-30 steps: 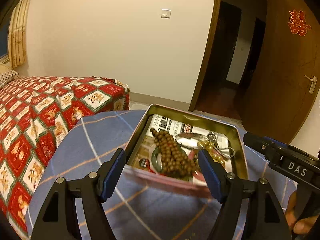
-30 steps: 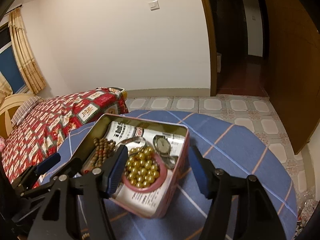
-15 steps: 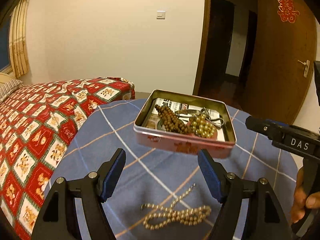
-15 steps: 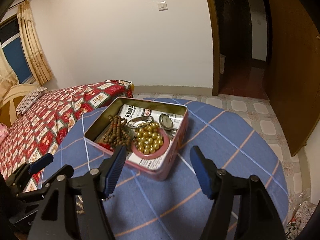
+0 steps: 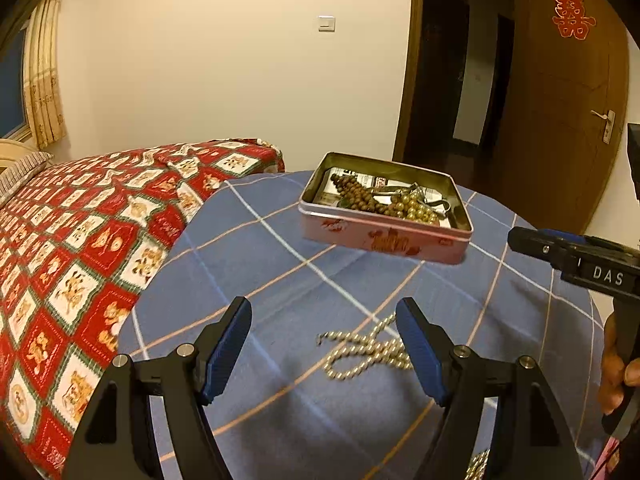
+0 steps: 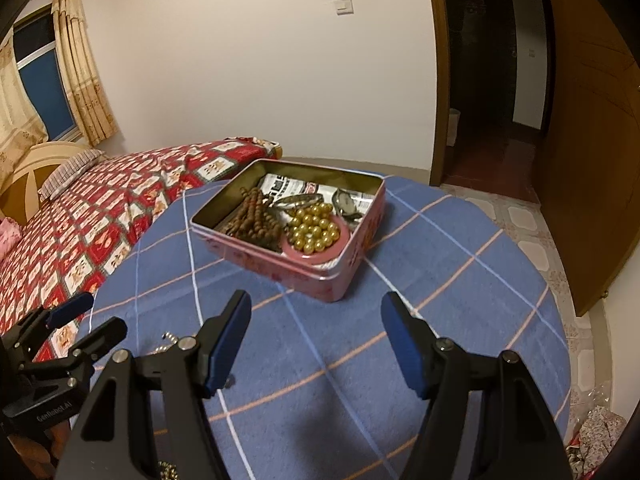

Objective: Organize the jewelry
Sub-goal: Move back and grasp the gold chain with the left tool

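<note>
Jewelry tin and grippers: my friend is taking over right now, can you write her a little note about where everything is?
Left gripper: open, empty, above the loose bead chain.
Right gripper: open, empty.
Pink tin: open on the blue checked tablecloth, holding brown beads, gold beads, a pink bangle and a watch.
Done: those pieces are in the tin.
Left: the loose bead chain lies on the cloth, outside the tin.

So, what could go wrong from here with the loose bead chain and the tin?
The thin bead chain lies flat on the blue cloth; the open left gripper may pinch cloth with it or let a strand slip out. The pink tin is already heaped with jewelry, so a chain dropped in could tangle with the brown beads.
</note>
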Demonstrator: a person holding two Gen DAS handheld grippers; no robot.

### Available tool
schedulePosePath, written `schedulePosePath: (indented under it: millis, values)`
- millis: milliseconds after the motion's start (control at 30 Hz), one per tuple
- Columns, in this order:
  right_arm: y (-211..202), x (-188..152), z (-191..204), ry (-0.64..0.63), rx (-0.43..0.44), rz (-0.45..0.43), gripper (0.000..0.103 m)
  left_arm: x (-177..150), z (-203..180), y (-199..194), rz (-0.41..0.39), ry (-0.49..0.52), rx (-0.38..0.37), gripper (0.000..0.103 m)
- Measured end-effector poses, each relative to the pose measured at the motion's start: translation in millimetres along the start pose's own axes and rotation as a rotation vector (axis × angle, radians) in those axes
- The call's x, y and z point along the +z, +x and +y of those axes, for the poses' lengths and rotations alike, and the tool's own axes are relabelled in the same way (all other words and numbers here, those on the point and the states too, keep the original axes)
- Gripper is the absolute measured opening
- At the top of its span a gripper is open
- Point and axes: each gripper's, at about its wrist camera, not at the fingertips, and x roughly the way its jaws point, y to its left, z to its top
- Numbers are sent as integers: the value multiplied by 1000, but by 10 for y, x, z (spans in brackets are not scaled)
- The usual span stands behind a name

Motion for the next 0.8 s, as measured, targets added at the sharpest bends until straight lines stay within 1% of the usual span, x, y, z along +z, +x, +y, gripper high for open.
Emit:
schedulePosePath:
  millis: [167, 267, 400, 467, 533, 567, 633, 700, 733, 800]
  values:
    - [-65, -88, 38, -10, 11, 4, 71, -113, 84, -80, 10, 17, -4, 75]
    - [-74, -161, 74, -36, 20, 14, 71, -169, 106, -95, 17, 31, -29, 75]
    - [-6, -273, 100, -58, 34, 46, 71, -218, 77, -8, 52, 27, -75, 75]
    - [35, -309, 108, -58, 40, 64, 65, -235, 24, 27, 67, 36, -87, 75]
    - [47, -337, 123, -60, 71, 85, 63, -257, -16, 32, 80, 49, -103, 75]
    - [41, -351, 132, -65, 84, 88, 63, -271, -34, 25, 89, 57, -122, 75]
    - [20, -381, 163, -91, 82, 86, 63, -315, -67, -18, 107, 73, -185, 75]
    - [7, -405, 171, -113, 74, 85, 63, -395, -120, -99, 131, 87, -278, 75]
    - [10, -411, 159, -112, 71, 86, 63, -438, -152, -131, 148, 99, -311, 75]
    - [14, -420, 119, -97, 70, 94, 63, -527, -235, -175, 182, 137, -347, 75]
